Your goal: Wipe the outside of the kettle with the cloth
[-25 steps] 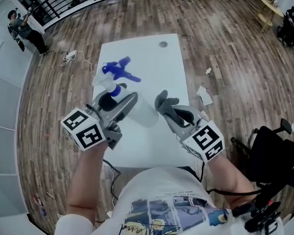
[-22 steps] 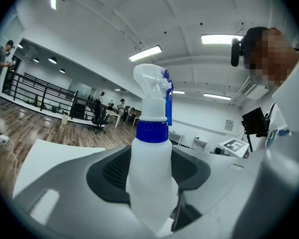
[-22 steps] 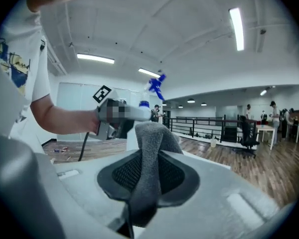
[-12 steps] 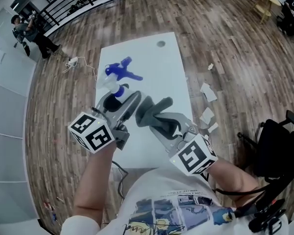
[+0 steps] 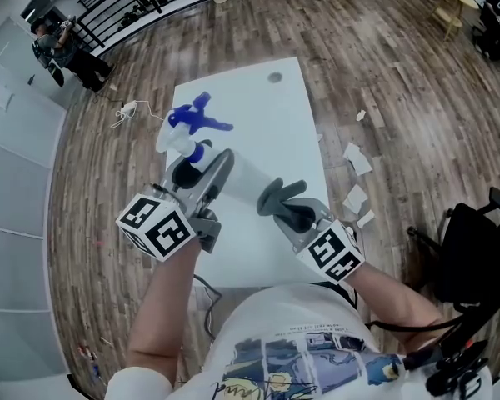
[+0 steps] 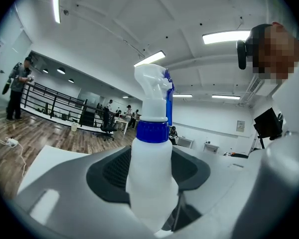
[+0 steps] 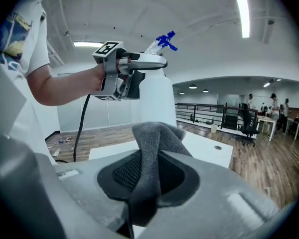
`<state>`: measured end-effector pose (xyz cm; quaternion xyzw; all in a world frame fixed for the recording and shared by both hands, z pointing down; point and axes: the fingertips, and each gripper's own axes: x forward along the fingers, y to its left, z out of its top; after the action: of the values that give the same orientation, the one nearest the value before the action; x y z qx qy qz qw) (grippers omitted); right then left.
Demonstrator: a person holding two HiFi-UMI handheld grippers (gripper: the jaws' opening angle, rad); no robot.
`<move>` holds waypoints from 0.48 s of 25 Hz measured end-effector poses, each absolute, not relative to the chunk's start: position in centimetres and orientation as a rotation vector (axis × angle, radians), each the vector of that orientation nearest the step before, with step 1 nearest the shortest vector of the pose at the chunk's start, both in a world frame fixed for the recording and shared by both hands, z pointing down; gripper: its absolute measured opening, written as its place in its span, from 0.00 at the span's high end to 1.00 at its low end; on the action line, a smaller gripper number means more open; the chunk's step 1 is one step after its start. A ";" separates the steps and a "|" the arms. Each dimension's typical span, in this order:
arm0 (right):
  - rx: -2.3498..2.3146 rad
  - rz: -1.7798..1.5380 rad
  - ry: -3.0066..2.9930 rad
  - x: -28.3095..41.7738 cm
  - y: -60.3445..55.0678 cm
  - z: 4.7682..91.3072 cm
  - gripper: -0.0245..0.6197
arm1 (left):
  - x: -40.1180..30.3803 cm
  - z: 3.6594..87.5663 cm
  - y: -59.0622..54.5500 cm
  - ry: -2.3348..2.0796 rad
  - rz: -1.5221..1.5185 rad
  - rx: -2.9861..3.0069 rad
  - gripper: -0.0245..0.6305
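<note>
Left gripper [image 5: 202, 173]: its fingers [image 6: 70, 198] are clamped on a white spray bottle [image 6: 149, 148] with a blue collar. The dark pads sit on either side of the body just below the collar. The bottle is upright and lifted off the white surface [image 5: 275, 107], with the trigger head at the top. This bottle is the only vessel in any view, so it is not the item the task names, and I take it as the thing to be wiped. Right gripper [image 5: 290, 215]: its fingers [image 7: 209, 193] are closed on a grey cloth [image 7: 157, 138]. A folded bunch of cloth stands up out of the pads and points toward the bottle. In the head view the cloth [image 5: 279, 197] is just beside the lower right of the bottle body [image 5: 243, 177]. In the right gripper view the cloth tip overlaps the base of the bottle. No view shows whether the two are touching. Progress, as a judgement: both items are gripped and brought close together, so the set-up is done. No streak or wiped patch shows on the bottle wall, so how much has been wiped cannot be read. Passes over the outside of the body appear to remain, along with turning the bottle to reach the far side.
</note>
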<state>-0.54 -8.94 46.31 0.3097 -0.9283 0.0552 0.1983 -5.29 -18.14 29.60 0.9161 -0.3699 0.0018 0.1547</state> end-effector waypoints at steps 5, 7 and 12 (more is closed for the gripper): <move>0.914 0.164 -2.708 -0.2 -8.2 43.1 0.85 | -5.4 29.9 -18.4 -1.105 -0.024 2.613 0.61; 0.934 0.120 -2.777 -0.3 -7.8 40.4 0.85 | -5.3 30.2 -18.6 -1.119 -0.027 2.611 0.61; 0.913 -0.067 -2.817 -1.5 -6.6 34.7 0.85 | -4.8 30.9 -18.9 -1.122 -0.008 2.606 0.61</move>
<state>-1.54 -6.64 34.65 0.3070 -0.9472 -0.0226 0.0898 -4.75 -18.90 30.87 0.9079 -0.3908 -0.0027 0.1518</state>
